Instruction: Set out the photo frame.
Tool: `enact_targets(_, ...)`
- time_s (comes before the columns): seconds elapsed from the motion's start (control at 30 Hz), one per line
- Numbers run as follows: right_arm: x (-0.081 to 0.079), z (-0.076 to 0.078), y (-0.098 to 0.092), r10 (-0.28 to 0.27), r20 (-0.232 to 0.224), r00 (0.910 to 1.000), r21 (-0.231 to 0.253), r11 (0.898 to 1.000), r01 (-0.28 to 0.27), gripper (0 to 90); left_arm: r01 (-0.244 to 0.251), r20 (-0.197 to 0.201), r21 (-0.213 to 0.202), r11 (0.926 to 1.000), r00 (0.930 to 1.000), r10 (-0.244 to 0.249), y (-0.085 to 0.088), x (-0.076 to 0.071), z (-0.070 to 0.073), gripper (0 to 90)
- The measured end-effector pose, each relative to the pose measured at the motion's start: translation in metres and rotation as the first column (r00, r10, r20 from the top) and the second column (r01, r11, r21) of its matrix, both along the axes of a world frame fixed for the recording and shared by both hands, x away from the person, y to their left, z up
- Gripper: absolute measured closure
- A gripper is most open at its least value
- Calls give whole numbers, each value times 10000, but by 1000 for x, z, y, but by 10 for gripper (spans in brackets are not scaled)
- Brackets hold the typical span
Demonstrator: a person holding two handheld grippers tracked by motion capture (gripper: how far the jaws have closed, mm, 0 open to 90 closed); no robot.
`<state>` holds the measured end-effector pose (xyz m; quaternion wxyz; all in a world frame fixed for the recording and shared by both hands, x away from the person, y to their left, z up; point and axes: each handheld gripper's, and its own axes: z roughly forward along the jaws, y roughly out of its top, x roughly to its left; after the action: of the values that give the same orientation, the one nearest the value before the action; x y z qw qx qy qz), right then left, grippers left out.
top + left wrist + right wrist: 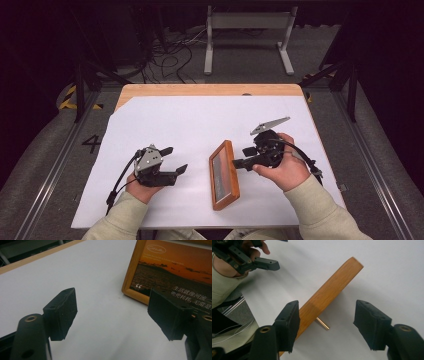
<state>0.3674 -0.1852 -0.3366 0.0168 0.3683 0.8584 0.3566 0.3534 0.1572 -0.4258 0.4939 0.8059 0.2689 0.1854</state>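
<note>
White paper covers the wooden table [165, 90], and on it a wooden picture frame [223, 175] stands propped on its edge between the person's two hands, its sunset print facing the left side. The step in hand looks like setting the frame upright on its back support and letting go of it.

Farthest left, the left gripper [174, 160] rests low on the paper, well apart from the frame. Its jaws stand wide apart with nothing between them; in the left gripper view, bare paper lies between the pads [63, 312] and the frame's printed face [175, 272] shows beyond the right-hand pad.

At the middle, the frame leans on a thin brass-coloured peg [322, 323] that juts from its back.

To the right, the right gripper [240, 157] hangs just beside the frame's back edge. Its jaws are spread, and the pads do not press the wood [329, 292], though one pad sits close against it.

Judging from this, the next move calls for drawing the right gripper clear without nudging the frame, which seems lightly balanced on that peg.
</note>
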Motion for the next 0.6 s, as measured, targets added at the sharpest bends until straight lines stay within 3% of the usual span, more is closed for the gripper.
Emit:
enact_targets(0.33,5,-17,20,54,-1023,9947,-72,10000,-62,286,2,-15,29,10000,10000,-2,0,0,-1,241)
enact_targets(0.6,10,-34,38,245,-1376,9902,-451,9985,-310,297,-79,-34,21,10000,10000,79,0,0,-1,240)
